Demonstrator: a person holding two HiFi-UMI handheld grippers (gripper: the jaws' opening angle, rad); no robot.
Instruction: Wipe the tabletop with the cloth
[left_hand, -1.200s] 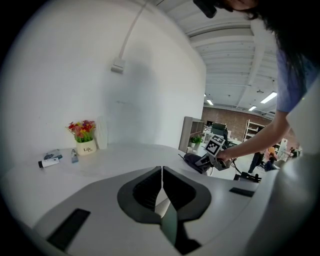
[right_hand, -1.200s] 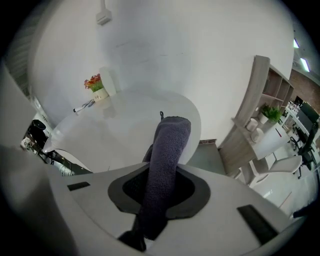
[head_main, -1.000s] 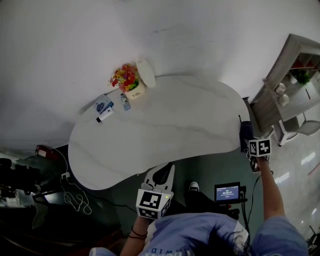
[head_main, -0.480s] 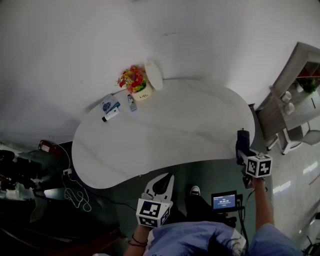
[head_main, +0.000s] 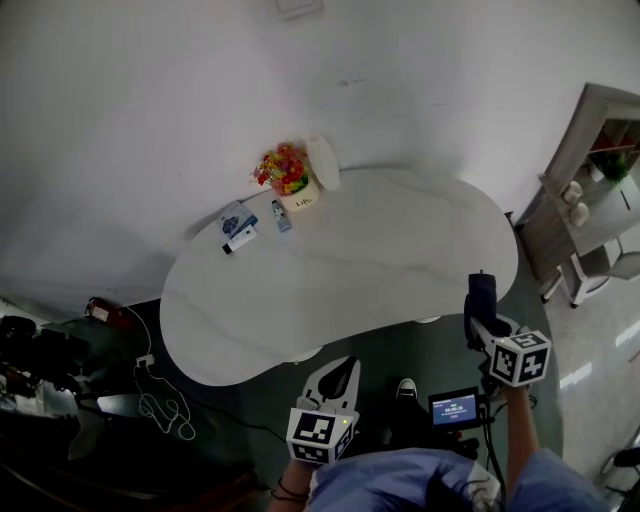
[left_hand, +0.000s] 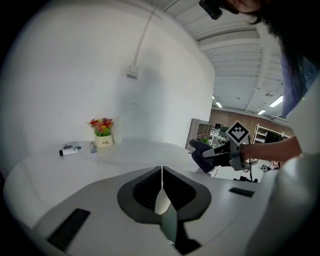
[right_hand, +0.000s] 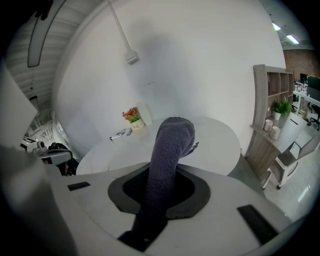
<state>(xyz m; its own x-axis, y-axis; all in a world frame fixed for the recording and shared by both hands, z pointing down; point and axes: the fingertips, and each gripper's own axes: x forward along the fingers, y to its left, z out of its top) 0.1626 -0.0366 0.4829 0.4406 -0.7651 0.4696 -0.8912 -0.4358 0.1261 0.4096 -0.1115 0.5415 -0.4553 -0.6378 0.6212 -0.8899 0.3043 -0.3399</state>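
1. The right gripper (right_hand: 161, 186) is clamped on a dark grey cloth (right_hand: 170, 145). The cloth rises out from between its jaws as a thick roll and curls over at the tip.
2. In the head view this right gripper (head_main: 482, 318) is at the lower right of the frame. The cloth (head_main: 481, 292) sticks out ahead of it, right at the rim of the white tabletop (head_main: 350, 270); whether it touches the surface is hard to tell from this angle.
3. The left gripper (left_hand: 161, 192) has its jaws pressed together with nothing between them. In the head view it (head_main: 333, 378) sits at the bottom centre of the frame, off the near edge of the table and well apart from the cloth.
4. The left gripper view shows the cloth (left_hand: 202, 155) from the side, bunched at the front of the other gripper (right of centre in the frame).
5. At the upper left of the tabletop stand a pot of flowers (head_main: 290, 178) and, just beside it, a few small packets (head_main: 237, 225).
6. A wooden shelf (head_main: 590, 190) fills the right edge of the frame.
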